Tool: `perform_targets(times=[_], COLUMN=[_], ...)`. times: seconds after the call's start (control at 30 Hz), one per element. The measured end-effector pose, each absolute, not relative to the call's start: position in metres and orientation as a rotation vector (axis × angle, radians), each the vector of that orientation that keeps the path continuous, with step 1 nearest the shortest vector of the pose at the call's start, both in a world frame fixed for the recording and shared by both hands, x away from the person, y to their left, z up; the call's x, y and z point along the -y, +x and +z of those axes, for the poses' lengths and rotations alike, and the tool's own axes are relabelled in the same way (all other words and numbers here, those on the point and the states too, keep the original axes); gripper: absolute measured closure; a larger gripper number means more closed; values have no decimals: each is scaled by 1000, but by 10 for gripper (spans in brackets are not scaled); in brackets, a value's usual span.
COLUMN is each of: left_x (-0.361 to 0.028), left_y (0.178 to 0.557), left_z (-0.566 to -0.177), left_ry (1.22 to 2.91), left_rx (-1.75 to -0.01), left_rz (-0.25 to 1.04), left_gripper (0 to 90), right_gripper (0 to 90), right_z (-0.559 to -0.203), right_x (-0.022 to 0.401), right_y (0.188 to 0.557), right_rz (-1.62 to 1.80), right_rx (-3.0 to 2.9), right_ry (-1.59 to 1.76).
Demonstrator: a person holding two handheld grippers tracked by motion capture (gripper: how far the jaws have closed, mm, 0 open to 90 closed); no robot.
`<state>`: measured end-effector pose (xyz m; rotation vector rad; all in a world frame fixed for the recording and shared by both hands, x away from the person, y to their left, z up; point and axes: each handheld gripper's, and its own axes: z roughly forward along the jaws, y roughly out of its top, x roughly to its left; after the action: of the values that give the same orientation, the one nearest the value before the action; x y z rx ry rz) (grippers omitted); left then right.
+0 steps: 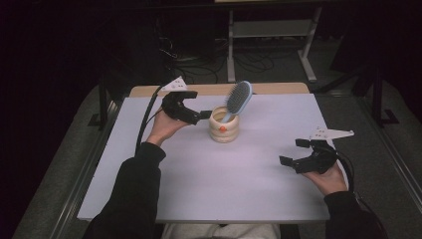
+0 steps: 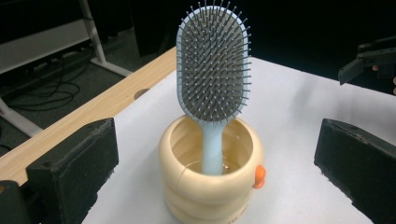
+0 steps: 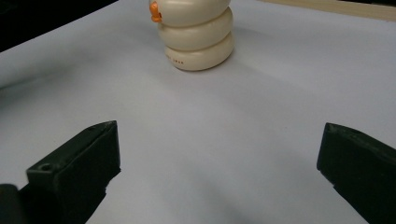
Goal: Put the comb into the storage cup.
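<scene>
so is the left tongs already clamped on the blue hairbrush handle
No, the left tongs stand wide open, jaws either side of the cream ringed holder, touching neither it nor the pale blue paddle hairbrush standing in it.

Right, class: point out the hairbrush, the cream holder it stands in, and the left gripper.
hairbrush [image 2: 212,65], left gripper view, on the bristle pad of its head.
cream holder [image 2: 210,186], left gripper view, on its front wall below the rim.
left gripper [image 1: 205,115], high view, midway between its open jaws.
</scene>
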<state>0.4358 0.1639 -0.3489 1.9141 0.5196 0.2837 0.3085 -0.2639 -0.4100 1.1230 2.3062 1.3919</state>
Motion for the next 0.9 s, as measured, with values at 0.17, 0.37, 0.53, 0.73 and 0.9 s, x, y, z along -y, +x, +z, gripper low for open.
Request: perform_targets(times=[0.17,0.37,0.53,0.73,0.9], left_x=[-179,-196,-205,-212,-218], left_y=[428,419,410,401,389], left_z=[-357,-364,-366,-371,-373], left_ry=[1902,1894,1890,1904,1914], left_rx=[-544,-569,-565,-579,-572], left_rz=[291,300,310,318,328], left_gripper=[0,0,0,0,0], right_gripper=[0,0,0,0,0], right_z=[-410,-410,-410,-409,-409], right_x=[264,264,264,263,263], right_y=[308,308,308,307,306], right_rz=[1390,1390,1391,1388,1390], right_rx=[-2307,-2306,-2304,-2306,-2300], right_ry=[1117,1117,1118,1116,1116])
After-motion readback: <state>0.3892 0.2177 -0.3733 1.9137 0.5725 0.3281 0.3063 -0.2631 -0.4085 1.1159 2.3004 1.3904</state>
